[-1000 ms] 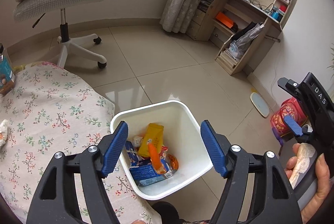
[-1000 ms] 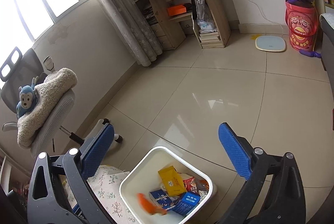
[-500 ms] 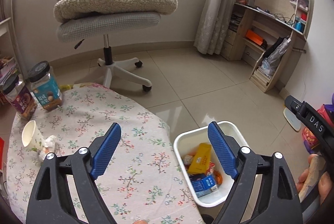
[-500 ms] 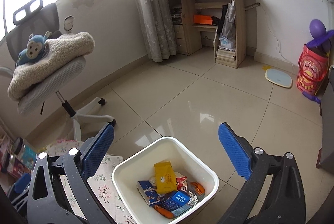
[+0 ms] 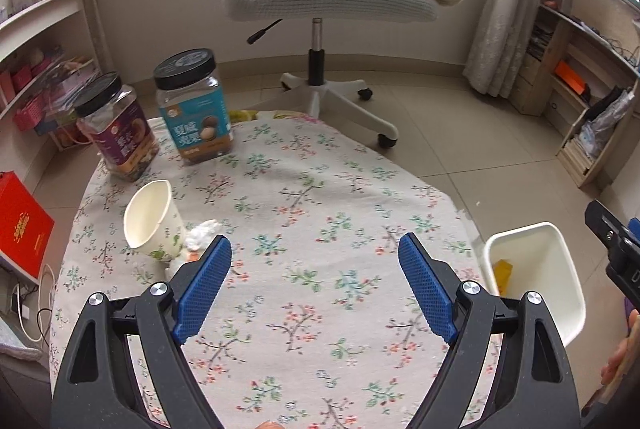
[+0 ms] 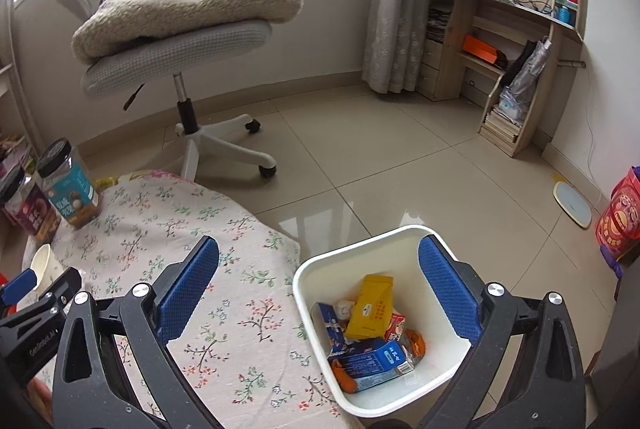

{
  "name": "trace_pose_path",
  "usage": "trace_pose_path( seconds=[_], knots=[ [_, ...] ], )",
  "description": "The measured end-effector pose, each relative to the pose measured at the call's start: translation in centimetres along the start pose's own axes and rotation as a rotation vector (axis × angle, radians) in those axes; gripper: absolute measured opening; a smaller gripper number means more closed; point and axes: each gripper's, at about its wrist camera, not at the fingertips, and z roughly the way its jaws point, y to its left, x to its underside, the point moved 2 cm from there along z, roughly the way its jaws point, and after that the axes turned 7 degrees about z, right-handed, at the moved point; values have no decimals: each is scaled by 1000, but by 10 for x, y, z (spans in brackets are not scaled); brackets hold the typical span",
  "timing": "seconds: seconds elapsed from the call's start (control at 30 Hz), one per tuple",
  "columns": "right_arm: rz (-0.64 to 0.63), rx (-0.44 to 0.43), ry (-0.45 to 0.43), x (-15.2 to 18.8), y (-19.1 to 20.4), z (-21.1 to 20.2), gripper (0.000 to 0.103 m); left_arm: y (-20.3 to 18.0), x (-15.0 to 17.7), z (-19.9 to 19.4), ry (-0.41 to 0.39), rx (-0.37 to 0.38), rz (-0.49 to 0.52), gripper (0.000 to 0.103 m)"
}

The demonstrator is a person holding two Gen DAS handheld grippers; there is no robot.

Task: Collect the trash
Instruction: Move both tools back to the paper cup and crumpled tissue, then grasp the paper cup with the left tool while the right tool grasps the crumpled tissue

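My left gripper (image 5: 315, 241) is open and empty over the flowered tablecloth (image 5: 320, 189). Just left of its left finger a white paper cup (image 5: 150, 225) lies tipped, with a crumpled tissue (image 5: 202, 231) beside it. My right gripper (image 6: 319, 243) is open too, hanging over the table's edge and the white bin (image 6: 312, 269) on the floor. A yellow carton (image 6: 370, 307), a blue carton (image 6: 372, 361) and other wrappers lie in the bin. In the left wrist view the bin (image 5: 560, 269) shows at the far right.
Two black-lidded jars (image 5: 196, 109) (image 5: 116, 133) stand at the table's far left. Behind the table an office chair (image 6: 180, 45) carries a folded blanket and a plush toy. A wooden desk (image 6: 500, 49) lines the right wall. A red box (image 5: 20, 225) leans left of the table.
Both views have swung left, from the bin toward the table. An orange piece that was dropping has landed in the bin. The left jaws stand a little wider.
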Motion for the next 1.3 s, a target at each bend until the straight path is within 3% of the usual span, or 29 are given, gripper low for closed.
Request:
trace_pose_path(
  seconds=[0.23,0.37,0.47,0.6,0.67,0.73,0.87,1.07,1.17,1.3],
  knots=[
    [-75,-25,51,14,46,13,96,81,2,34,46,-163,-61,83],
    [-123,-25,76,22,68,23,96,115,0,63,117,-236,-65,83],
    [-135,-41,110,29,82,31,96,133,-2,81,142,-234,-65,83],
    [-167,-75,140,40,100,38,96,149,5,108,238,-150,-104,83],
    [-198,-107,167,47,113,42,96,155,10,116,261,-115,-113,78],
    [-227,-153,201,55,129,47,96,158,11,118,276,-97,-91,49],
    [-235,-250,304,71,162,61,96,173,5,103,236,-77,-128,39],
    [-140,-369,495,102,231,83,96,209,-12,50,93,-97,-213,38],
    [-65,-384,564,114,266,95,96,231,-20,20,13,-115,-263,38],
    [-28,-359,588,126,302,107,95,263,-22,-18,-71,-120,-343,39]
  ],
)
